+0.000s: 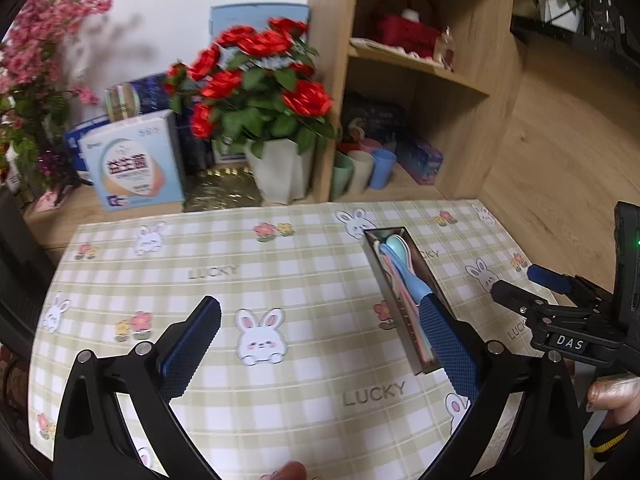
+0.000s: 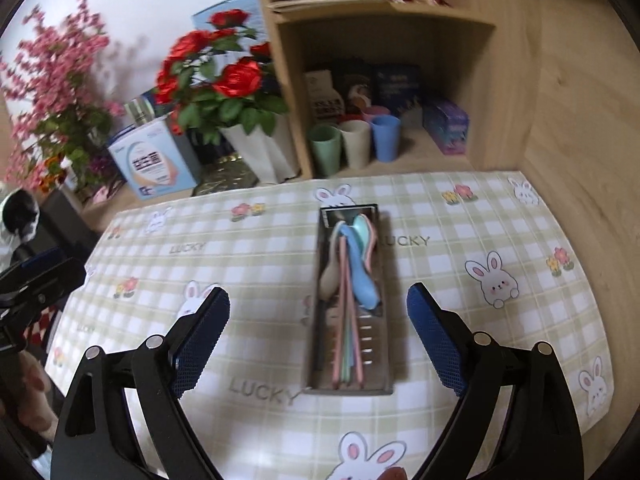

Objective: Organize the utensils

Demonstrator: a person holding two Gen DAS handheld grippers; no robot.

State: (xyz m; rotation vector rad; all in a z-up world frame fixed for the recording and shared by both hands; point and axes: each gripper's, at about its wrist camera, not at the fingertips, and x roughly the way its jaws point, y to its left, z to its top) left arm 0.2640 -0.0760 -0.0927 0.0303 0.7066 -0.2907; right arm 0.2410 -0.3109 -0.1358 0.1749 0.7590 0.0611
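The utensils are seen gathered in a narrow dark organizer tray, which lies flat on the checked rabbit-print cloth covering the worktop. Pastel spoons (blue, mint, pink, beige) are piled with bowls toward the far end of the tray; pink and green chopstick-like sticks run lengthwise along it. Slots are visible in the tray floor near its close end.

The right hand-held gripper is held above the worktop with its jaws spread wide; the tray is seen between the blue pads but is not touched by them. The left hand-held gripper is likewise spread wide and carries nothing; in the left wrist view its right-side pad overlaps the tray's close end, contact cannot be told. The right unit is also seen at the far right of that view, gripped by a person's hand.

Beyond the cloth: a white pot of red roses, a pale blue box, pink blossom sprays, and a wooden shelf unit with green, cream and blue cups in its lowest bay.
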